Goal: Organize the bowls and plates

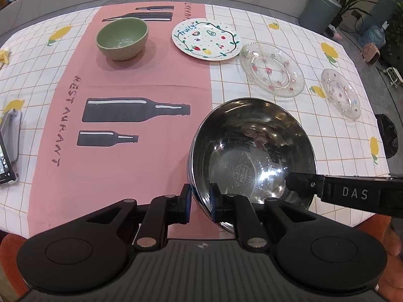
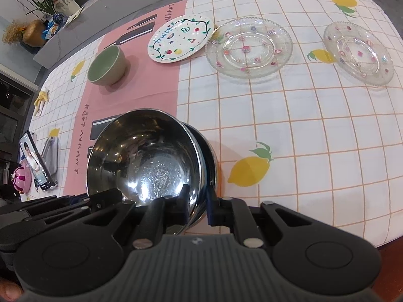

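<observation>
You are at the bowl-stacking step: a steel bowl [image 2: 148,161] sits nested in a second steel bowl [image 2: 210,156], whose rim shows just behind it in the right wrist view.

Your left gripper [image 1: 200,198] has its jaws narrow, straddling the near rim of the top bowl, one pad outside the wall and one inside. A sliver of gap shows at the outer pad, so I judge it is letting go rather than pinching. Your right gripper [image 2: 199,201] has its jaws nearly shut on the rim at the opposite side, one finger inside the bowl and one outside, holding the steel.

Next, in my judgement, you ease both sets of jaws off the rim without tipping the stack, then lift clear and go for the green bowl [image 1: 122,37], well beyond your left jaws.

The count:
- Steel bowls: two, between your jaws.
- Green bowl: one.
- White fruit-pattern plate [image 1: 206,39]: one, far ahead.
- Larger glass plate [image 1: 272,69] and smaller glass plate [image 1: 341,93]: two, ahead and to the right of your jaws.
</observation>
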Motion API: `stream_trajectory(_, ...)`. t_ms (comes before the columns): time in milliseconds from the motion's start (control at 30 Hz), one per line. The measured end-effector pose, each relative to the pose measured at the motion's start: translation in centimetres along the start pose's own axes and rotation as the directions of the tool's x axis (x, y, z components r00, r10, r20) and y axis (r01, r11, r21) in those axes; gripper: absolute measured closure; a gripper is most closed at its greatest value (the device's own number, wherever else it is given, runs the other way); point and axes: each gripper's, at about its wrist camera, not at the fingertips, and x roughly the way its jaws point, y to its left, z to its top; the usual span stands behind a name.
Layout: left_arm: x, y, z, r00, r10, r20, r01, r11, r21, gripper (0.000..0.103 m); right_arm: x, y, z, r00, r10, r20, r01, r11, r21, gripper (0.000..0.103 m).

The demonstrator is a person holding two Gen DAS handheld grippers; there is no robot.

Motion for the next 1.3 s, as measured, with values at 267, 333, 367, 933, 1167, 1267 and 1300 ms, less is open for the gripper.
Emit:
stream_trajectory(267,0.0,0.1,0.0,1.000,-0.009,0.001,0.009,1.000,0.012,0.083,0.4,-0.1,0.0,1.000,-0.004,-0.001,0.004,1.000,-0.004,0.086)
stream_trajectory(333,-0.3,0.3,0.0,1.000,-0.007,0.017,0.007,1.000,0.007,0.082,0.3,-0.1,0.1,1.000,-0.002,0.005,0.002,1.000,-0.006,0.086)
stream_trajectory(367,-0.4,0.4,0.1,1.000,-0.004,0.023,0.004,1.000,0.003,0.079,0.2,-0.1,0.1,1.000,-0.003,0.009,0.003,1.000,-0.007,0.086)
stream_trajectory(933,-3.4,0.4,2.8,0.989,-0.016,0.148,0.005,0.997,0.074,0.068,-2.8,0.6,2.5,0.991,0.010,0.134,-0.007,1.000,-0.028,0.052)
stream_trajectory(1167,-3.2,0.9,5.1,0.982,-0.025,0.186,0.012,0.997,0.070,0.068,-2.7,1.8,5.0,0.986,0.013,0.163,-0.005,0.999,-0.051,0.047)
stream_trajectory(1267,-2.9,1.6,6.3,0.979,-0.019,0.202,0.008,0.998,0.056,0.068,-2.1,2.6,6.3,0.986,0.021,0.164,-0.010,0.998,-0.066,0.046)
stream_trajectory(1300,-2.7,1.9,6.8,0.978,-0.016,0.207,0.006,0.999,0.050,0.068,-1.9,3.0,6.8,0.986,0.023,0.164,-0.011,0.997,-0.071,0.045)
